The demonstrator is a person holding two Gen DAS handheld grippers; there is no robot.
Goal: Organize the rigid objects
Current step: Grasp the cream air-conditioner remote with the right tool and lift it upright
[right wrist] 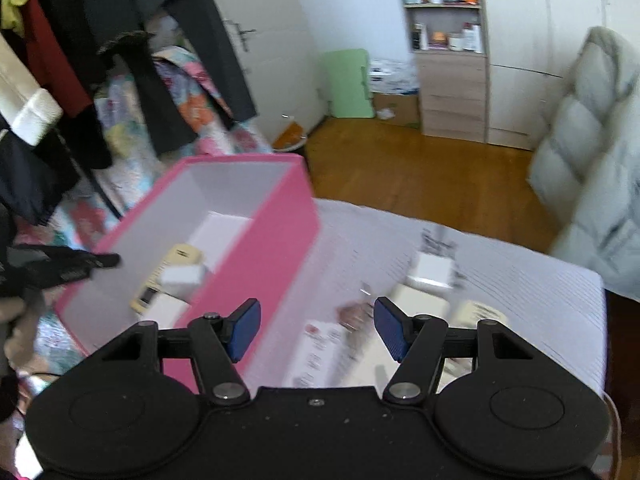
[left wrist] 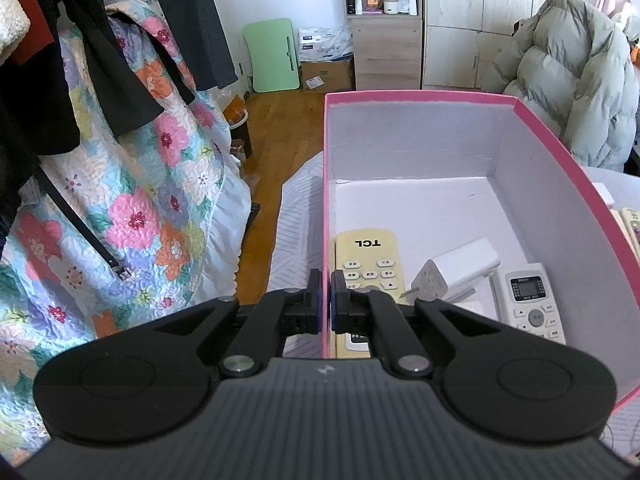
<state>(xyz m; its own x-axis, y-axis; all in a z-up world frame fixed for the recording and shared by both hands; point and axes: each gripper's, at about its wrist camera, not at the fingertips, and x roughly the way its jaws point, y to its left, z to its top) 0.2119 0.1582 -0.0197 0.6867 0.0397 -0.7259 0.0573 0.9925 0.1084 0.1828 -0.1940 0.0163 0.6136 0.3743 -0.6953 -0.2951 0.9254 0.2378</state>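
I've got the left gripper (left wrist: pixel 325 300) pinched shut on the pink cardboard box's (left wrist: pixel 560 148) near-left wall (left wrist: pixel 326 208) so it can't slide. Inside: a yellowish TCL remote (left wrist: pixel 366 260), white charger (left wrist: pixel 460 268), white remote (left wrist: pixel 532 300). My right gripper (right wrist: pixel 316 328) is empty, jaws apart, over blurry leftovers on the table (right wrist: pixel 540 300).

Table with white striped cloth (right wrist: pixel 520 280) carries pink box (right wrist: pixel 276 256), left of right tongs. Ahead of tongs, on cloth: blurred white items, cream remote (right wrist: pixel 480 314), printed leaflet (right wrist: pixel 320 344) nearest.
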